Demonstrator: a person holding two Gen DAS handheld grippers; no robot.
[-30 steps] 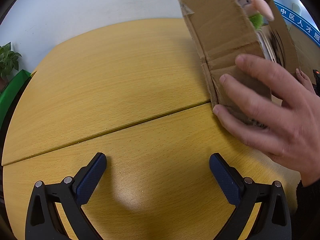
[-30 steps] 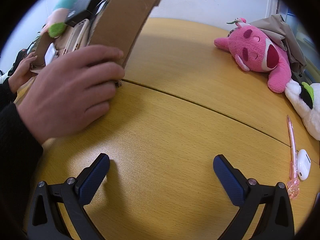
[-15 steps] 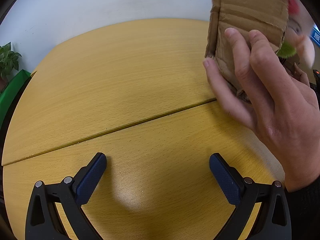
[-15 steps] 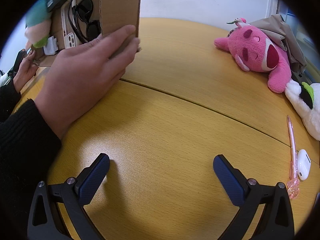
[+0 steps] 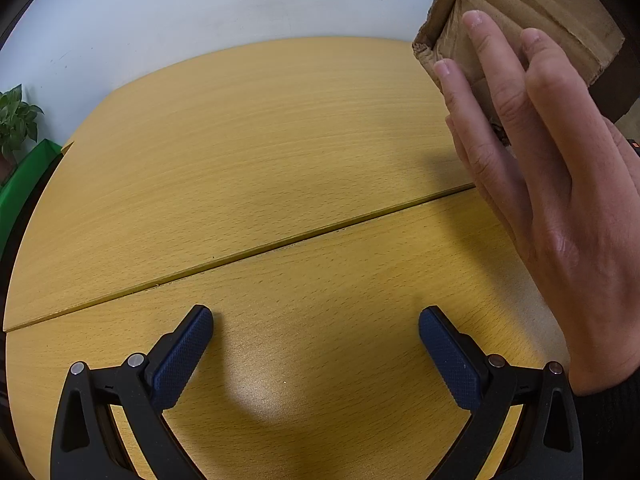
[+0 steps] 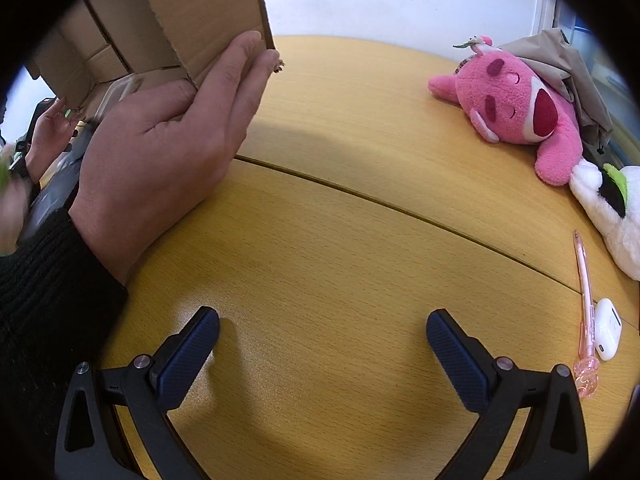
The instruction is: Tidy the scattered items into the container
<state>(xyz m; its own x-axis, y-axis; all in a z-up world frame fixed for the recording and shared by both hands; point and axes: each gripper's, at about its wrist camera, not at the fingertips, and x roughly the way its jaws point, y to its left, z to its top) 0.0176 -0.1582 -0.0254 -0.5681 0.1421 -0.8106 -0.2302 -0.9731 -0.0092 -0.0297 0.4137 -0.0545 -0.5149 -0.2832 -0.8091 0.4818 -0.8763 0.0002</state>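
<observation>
A brown cardboard box (image 5: 520,12) is held up off the table, tipped, by a person's hand (image 5: 548,184); in the right wrist view the box (image 6: 192,16) shows its inside and the hand (image 6: 172,152) grips its edge. My left gripper (image 5: 316,352) rests open low over the wooden table with nothing between its fingers. My right gripper (image 6: 322,356) is open too, over bare wood. On the right lie a pink plush toy (image 6: 516,108), a white plush (image 6: 612,208), a pink pen (image 6: 585,304) and a white earbuds case (image 6: 607,328).
The round wooden table (image 5: 260,152) has a seam across it. A green object and a potted plant (image 5: 16,120) stand beyond its left edge. A beige cloth (image 6: 568,68) lies behind the pink plush. A second hand (image 6: 48,132) and dark items show under the box.
The hand has lifted and turned the box further up, from tilted on the table to raised above it; items seen inside it earlier are out of sight. Both grippers stayed still.
</observation>
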